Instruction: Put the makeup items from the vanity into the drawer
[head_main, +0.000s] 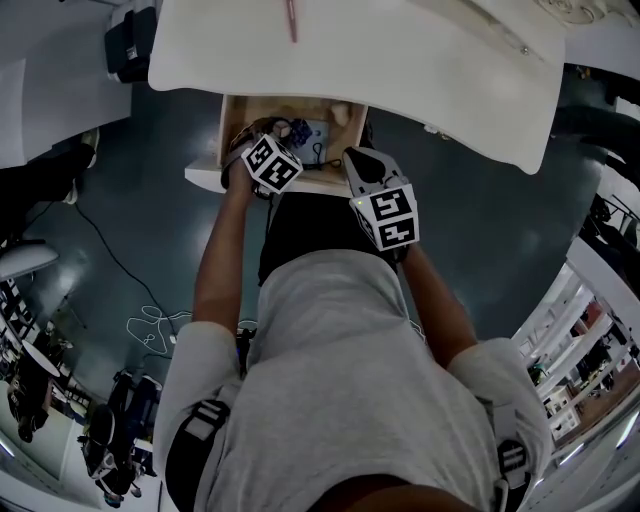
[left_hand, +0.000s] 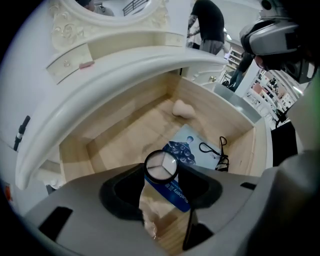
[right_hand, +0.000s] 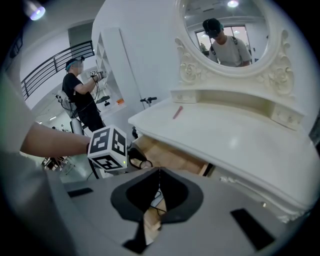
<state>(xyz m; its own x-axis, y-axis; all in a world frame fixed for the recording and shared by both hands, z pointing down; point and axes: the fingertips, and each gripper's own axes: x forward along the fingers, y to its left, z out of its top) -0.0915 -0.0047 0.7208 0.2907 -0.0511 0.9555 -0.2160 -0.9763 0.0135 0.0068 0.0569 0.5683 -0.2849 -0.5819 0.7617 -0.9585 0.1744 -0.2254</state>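
— What is the left gripper doing, right up at the lens?

— Its jaws pinch a round compact with three pans of colour. It hangs just over the near end of the open drawer. The compact is not set down yet.

— And the right gripper?

— Its jaws are pressed together with nothing between them. It waits at the drawer's front edge, toward the right.

— What does the drawer hold?

— A beige sponge lies near the drawer's back wall. A blue packet lies flat on the drawer floor. A black eyelash curler rests partly on the packet, close to the drawer's right wall. The left part of the drawer floor is bare wood.

— So how far along is the job?

— Well along, by the look of it. Three things are in, and the compact looks set to be the fourth.

— Anything left outside?

— One thin pink pencil lies on the vanity top, above and behind the drawer. It seems to be the last item, since the head view shows nothing else on that top.
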